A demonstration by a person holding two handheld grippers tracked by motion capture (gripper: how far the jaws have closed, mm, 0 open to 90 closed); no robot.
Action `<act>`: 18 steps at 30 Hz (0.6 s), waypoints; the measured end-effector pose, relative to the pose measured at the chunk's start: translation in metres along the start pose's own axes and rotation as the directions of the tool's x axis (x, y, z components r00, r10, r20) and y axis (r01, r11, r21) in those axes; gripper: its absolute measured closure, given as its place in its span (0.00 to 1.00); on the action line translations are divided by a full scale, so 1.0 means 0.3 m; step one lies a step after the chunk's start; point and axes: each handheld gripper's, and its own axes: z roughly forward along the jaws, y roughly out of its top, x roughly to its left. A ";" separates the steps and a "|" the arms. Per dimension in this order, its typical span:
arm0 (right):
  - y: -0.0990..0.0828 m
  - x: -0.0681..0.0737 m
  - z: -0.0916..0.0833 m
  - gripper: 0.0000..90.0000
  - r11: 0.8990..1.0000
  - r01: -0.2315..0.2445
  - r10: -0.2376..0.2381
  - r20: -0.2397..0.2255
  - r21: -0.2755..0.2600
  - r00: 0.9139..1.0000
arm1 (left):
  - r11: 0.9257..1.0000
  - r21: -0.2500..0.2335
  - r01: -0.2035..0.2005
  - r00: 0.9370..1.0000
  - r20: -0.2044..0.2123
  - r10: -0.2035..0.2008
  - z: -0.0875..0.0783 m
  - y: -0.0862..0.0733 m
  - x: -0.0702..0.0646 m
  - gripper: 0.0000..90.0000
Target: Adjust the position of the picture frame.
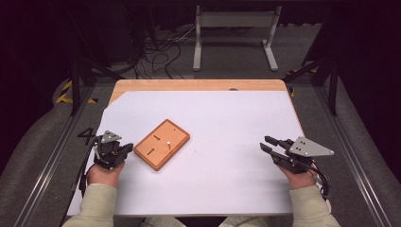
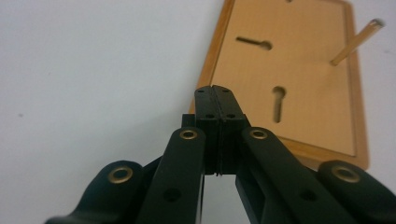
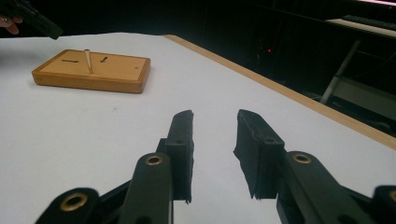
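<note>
A flat wooden board (image 1: 161, 144) with two keyhole slots lies left of centre on the white sheet, turned at an angle. One thin wooden peg (image 1: 168, 142) stands upright in it. My left gripper (image 1: 127, 149) rests just left of the board, pointing at its near edge, jaws pressed together with nothing between them. In the left gripper view the shut pads (image 2: 214, 88) stop just short of the board (image 2: 289, 79), and the peg (image 2: 357, 41) leans at the upper right. My right gripper (image 1: 265, 143) sits far right on the sheet, jaws apart and empty (image 3: 215, 116), with the board (image 3: 93, 70) well off.
The white sheet (image 1: 213, 179) covers most of the wooden table (image 1: 198, 85), whose bare edge shows at the far side. A white metal frame (image 1: 234, 28) and loose cables (image 1: 161, 52) lie on the floor beyond. Dark rails run along both table sides.
</note>
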 end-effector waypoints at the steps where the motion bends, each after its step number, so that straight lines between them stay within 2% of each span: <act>1: 0.000 0.000 0.000 0.74 1.000 0.000 0.000 0.001 0.000 1.000 | 1.000 0.010 0.007 1.000 -0.008 -0.007 0.004 -0.002 0.008 1.00; 3: 0.000 0.000 0.000 0.74 1.000 -0.002 0.002 0.003 0.000 1.000 | 0.999 0.032 0.031 0.999 -0.015 -0.031 0.013 -0.006 0.025 1.00; 8: 0.000 0.001 0.000 0.74 1.000 -0.003 0.003 0.004 0.000 1.000 | 0.997 0.059 0.048 0.999 -0.013 -0.048 0.034 -0.010 0.041 1.00; 11: 0.000 0.003 0.001 0.74 1.000 -0.003 0.003 0.003 0.002 1.000 | 0.994 0.084 0.065 0.998 0.009 -0.066 0.045 -0.012 0.044 1.00; 18: -0.001 0.002 0.000 0.74 1.000 -0.005 0.005 0.006 0.002 1.000 | 0.989 0.141 0.053 0.997 0.044 -0.060 0.067 -0.018 0.040 1.00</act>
